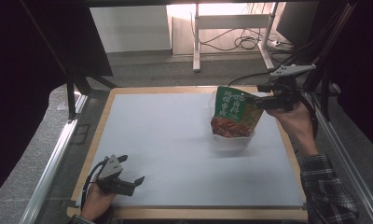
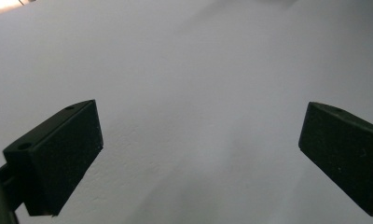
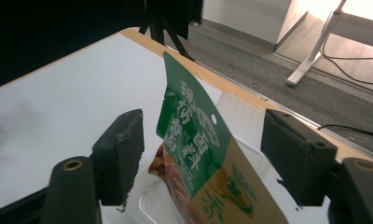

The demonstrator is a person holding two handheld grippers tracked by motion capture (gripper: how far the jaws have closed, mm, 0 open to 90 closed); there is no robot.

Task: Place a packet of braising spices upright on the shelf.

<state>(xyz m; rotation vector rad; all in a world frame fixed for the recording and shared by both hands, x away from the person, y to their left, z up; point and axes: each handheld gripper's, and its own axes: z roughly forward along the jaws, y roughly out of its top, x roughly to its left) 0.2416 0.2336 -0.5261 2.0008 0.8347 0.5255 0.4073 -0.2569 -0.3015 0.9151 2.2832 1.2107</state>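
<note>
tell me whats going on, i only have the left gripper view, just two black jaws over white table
Observer: In the high view the left gripper rests open at the near left of the table.
Operator: wheres the other one
Observer: The right gripper is at the far right, beside the top of a green snack bag.
Operator: is it holding the bag
Observer: No, in the right gripper view its jaws stand apart on either side of the bag.
Operator: bag lying flat?
Observer: No, it stands upright in a clear plastic tub.
</note>
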